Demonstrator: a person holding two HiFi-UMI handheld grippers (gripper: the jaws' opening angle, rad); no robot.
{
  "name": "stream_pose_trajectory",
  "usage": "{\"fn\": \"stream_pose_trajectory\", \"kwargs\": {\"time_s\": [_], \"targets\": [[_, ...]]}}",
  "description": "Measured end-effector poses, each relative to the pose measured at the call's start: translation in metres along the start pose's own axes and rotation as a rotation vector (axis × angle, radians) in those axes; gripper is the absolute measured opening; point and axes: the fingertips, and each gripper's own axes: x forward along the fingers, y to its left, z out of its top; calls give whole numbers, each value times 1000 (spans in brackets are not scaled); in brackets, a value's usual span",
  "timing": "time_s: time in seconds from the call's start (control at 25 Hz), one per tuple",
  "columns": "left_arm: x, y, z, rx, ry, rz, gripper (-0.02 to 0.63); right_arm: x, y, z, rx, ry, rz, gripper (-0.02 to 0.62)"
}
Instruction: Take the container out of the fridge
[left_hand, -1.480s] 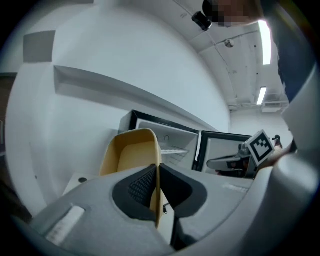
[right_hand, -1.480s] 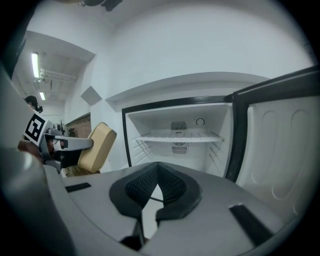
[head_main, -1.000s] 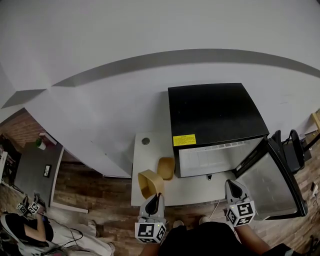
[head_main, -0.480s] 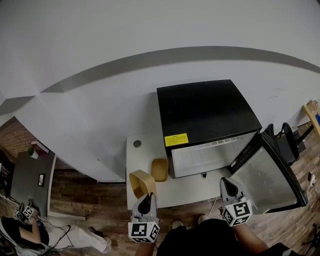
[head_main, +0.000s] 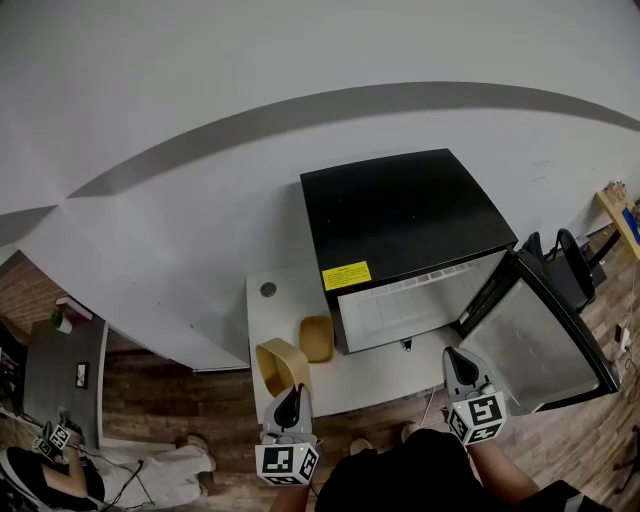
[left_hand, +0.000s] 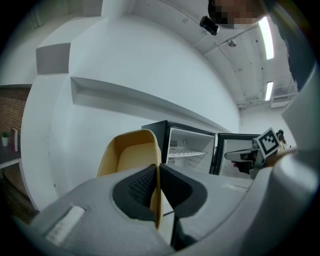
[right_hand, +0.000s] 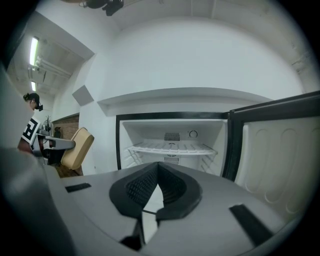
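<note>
Left gripper view shows the left gripper (left_hand: 157, 166) clamped on the container (left_hand: 127, 155) wall, tub rising beyond the jaws; right gripper (right_hand: 157, 164) jaws together, empty, open fridge (right_hand: 172, 142) ahead

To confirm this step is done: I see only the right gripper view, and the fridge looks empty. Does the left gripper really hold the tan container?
Observer: Yes. The left gripper is shut on one wall of the container.
Operator: Is something inside it?
Observer: No. The part of its inside that shows in the left gripper view is empty.
Operator: Is anything else near the fridge?
Observer: Yes. In the head view, a tan shallow piece lies on the white table, just left of the fridge.
</note>
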Motion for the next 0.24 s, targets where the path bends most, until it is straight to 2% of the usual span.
{"fn": "stream_pose_trajectory", "kwargs": {"time_s": [0.24], "targets": [[2, 4, 0, 14, -4, -20, 29, 3, 5, -1, 4, -6, -9, -6]]}}
